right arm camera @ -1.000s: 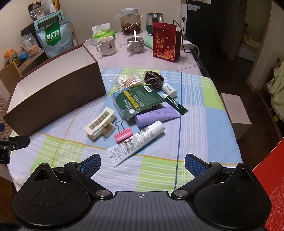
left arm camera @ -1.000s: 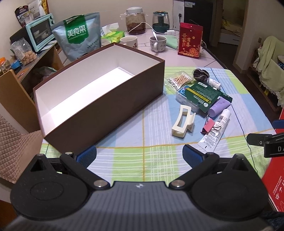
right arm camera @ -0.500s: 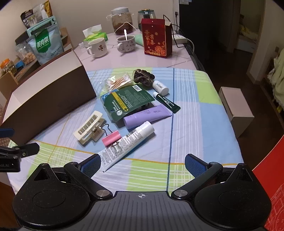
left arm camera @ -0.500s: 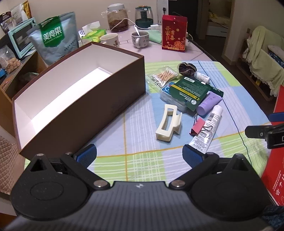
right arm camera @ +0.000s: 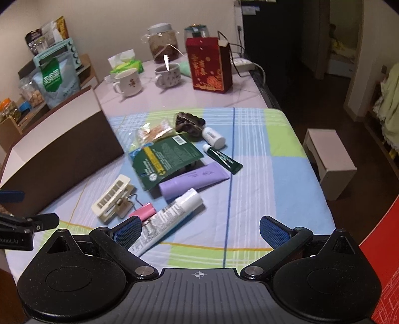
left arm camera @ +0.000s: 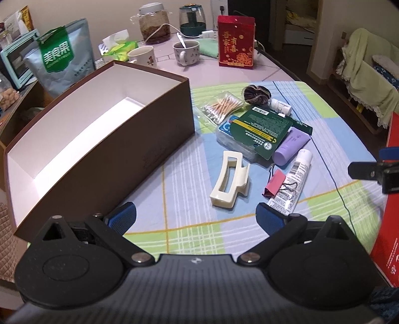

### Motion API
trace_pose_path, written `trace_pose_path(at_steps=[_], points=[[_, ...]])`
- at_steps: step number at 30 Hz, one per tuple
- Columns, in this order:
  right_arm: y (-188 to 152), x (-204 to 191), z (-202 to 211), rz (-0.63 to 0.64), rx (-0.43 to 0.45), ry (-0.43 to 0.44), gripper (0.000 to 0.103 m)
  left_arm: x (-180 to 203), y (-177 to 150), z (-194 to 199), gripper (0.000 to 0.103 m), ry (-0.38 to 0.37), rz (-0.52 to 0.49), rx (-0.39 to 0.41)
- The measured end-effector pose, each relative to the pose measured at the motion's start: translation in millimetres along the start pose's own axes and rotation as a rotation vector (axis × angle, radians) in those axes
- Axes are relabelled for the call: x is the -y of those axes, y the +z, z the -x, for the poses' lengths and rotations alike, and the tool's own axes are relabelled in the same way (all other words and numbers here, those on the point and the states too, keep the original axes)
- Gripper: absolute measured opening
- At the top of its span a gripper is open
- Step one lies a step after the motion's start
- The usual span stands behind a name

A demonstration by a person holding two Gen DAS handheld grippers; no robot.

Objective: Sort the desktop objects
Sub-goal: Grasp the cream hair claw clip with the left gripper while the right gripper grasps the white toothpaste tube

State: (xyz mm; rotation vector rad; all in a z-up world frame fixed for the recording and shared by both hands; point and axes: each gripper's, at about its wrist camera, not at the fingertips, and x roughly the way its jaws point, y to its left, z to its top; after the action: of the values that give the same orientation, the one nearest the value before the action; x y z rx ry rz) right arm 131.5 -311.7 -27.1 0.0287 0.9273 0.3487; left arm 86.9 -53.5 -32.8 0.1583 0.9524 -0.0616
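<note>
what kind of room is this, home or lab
Most likely a home dining area: mugs and a glass jar on the table, a toaster oven on a side shelf, a cloth-draped chair nearby.

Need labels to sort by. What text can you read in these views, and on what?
"美食果": green panel of the grey snack bag.
"吾家有喜": red gift box, as best I can read it.
"obot.AI": left gripper body, seen at the right view's edge, partly cut off.
Green packet, white tube, purple tube: print too small.

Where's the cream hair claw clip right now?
On the checked cloth, the hair claw clip lies between the brown box and the pink binder clip, ahead of the left gripper.
</note>
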Motion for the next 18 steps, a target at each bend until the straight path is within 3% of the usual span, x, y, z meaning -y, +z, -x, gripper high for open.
trace_pose_path(at_steps=[10,18], points=[[9,27,-18,-0.135,-0.086,0.031,0.103,10,1,-28,0.096,-0.058,-0.109,0.002],[12,47,-30,-0.224,-0.102,0.035,0.103,16,8,-54,0.084,-0.108,-0.195,-0.010]])
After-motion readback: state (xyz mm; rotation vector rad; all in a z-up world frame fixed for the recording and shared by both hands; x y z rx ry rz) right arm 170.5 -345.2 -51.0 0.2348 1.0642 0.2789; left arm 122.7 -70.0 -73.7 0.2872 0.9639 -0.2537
